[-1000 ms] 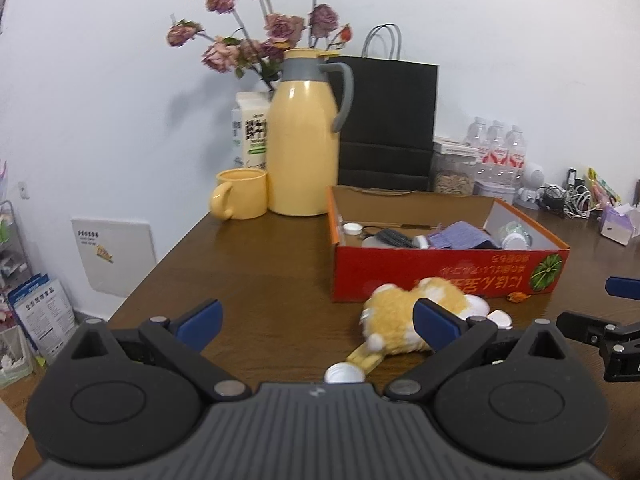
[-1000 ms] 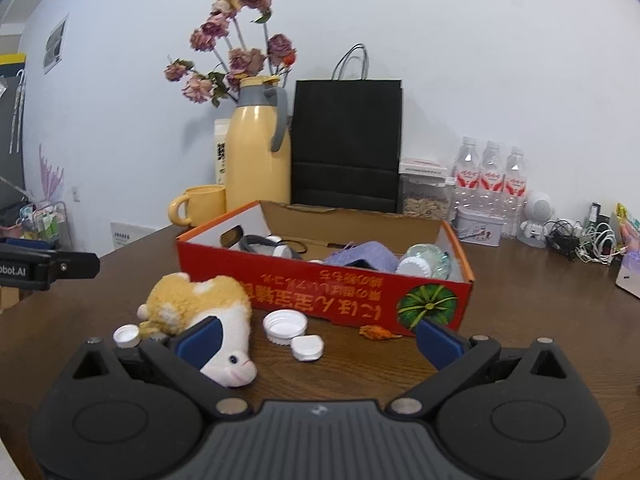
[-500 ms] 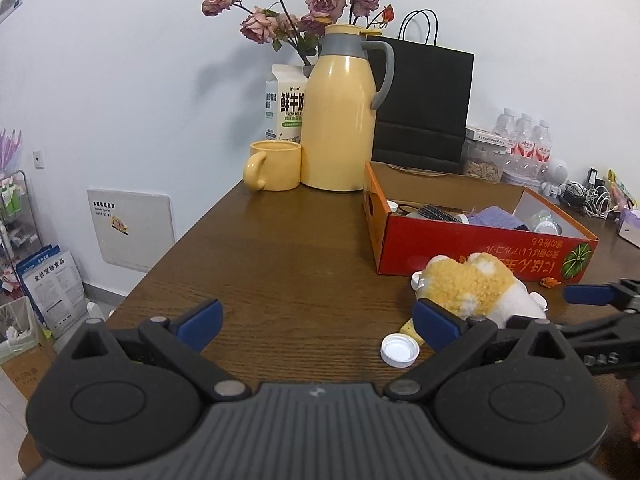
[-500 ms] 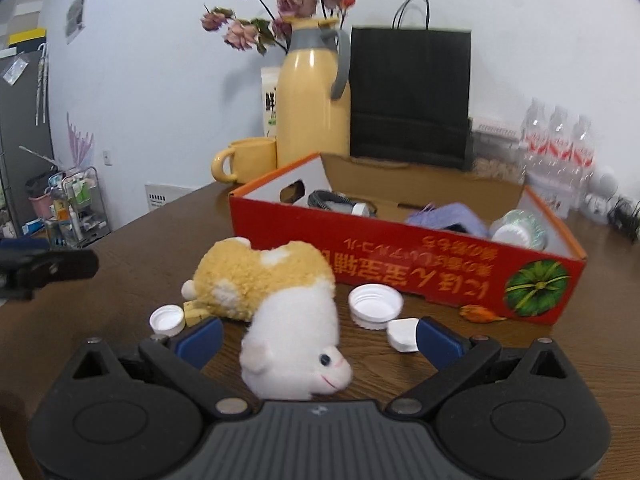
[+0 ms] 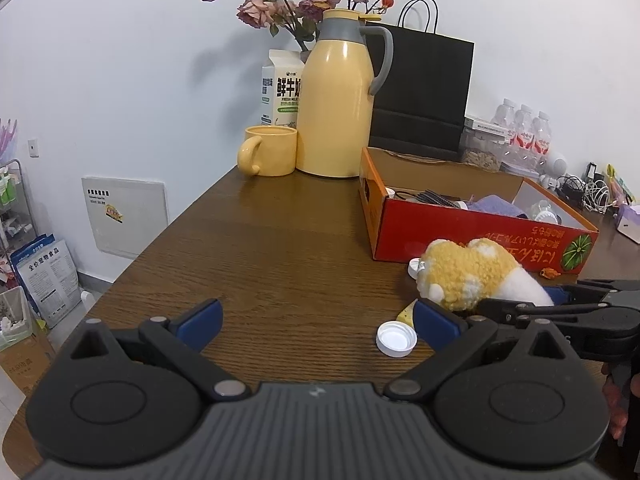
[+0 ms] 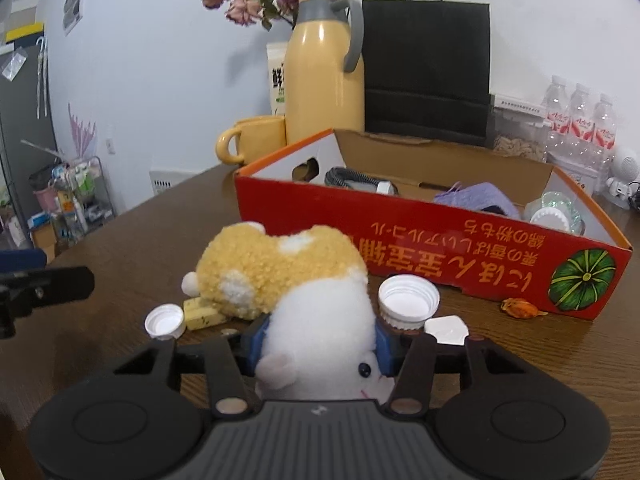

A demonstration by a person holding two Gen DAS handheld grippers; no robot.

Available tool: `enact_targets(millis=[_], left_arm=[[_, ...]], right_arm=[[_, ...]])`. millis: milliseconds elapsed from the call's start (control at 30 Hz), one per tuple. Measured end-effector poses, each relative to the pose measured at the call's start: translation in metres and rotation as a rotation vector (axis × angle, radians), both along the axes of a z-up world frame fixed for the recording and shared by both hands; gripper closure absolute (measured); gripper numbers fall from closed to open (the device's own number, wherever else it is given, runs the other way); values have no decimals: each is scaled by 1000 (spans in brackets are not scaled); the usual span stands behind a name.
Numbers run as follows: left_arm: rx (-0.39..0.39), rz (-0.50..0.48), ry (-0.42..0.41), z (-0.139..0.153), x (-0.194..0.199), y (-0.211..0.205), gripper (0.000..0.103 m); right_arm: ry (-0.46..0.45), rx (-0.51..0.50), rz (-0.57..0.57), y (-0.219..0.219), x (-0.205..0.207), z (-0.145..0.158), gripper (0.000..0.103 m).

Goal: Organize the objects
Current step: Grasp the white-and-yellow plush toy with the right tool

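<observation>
**Plush toy clamped in the right tool beside the red box**

Plush toy [image 6: 304,280], yellow and white, lies on the brown tabletop [image 5: 260,248] just in front of the red cardboard box [image 6: 460,248]. The right tool [image 6: 318,340] has its two blue-padded fingers [image 6: 258,338] pressed against either side of the toy's white head, gripping it. From the left wrist view the same toy [image 5: 468,272] shows at the right, with the right tool [image 5: 560,300] reaching in across it from the side.

The left tool [image 5: 316,316] hangs over bare wood with its fingers spread wide and nothing between them. A small white cap [image 5: 396,338] lies on the tabletop close to its right finger.

Beside the toy, a larger white cap [image 6: 408,298] sits open side up next to a small white lid [image 6: 446,328], and a second small cap [image 6: 165,321] rests at the toy's other side, touching a yellow block [image 6: 202,312]. An orange scrap [image 6: 520,307] lies against the box front.

Inside the box are a purple cloth [image 6: 476,198], a clear bottle [image 6: 554,210] and a dark cable [image 6: 352,178]. Behind it stand a yellow thermos [image 5: 336,104], a yellow mug [image 5: 270,150], a milk carton [image 5: 282,88], dried roses [image 5: 292,0] and a black paper bag [image 5: 424,92].
</observation>
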State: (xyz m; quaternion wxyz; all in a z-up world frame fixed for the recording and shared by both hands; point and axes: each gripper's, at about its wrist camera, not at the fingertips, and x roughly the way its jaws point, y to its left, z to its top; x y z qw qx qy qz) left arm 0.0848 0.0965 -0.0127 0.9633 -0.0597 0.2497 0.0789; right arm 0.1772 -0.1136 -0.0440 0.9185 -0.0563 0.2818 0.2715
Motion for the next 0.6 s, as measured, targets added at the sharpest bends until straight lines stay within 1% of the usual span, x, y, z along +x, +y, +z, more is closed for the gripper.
enact_targets(millis=[200,333,467,600], left_arm=[[4,-6,5,-2,0,-4,0],[1,-6,19,-7,2,-5,0],[5,-23,40,-11,8,-12,0],[14,-48,65,-17,14,-24,0]], right_arm=[[-23,10,11,-1,-2,1,54],[-71,33,5,-6,-10,7,54],[-104,47,-14,-18,-16,11,54],[-119,53,-47,-35,-17,12,54]])
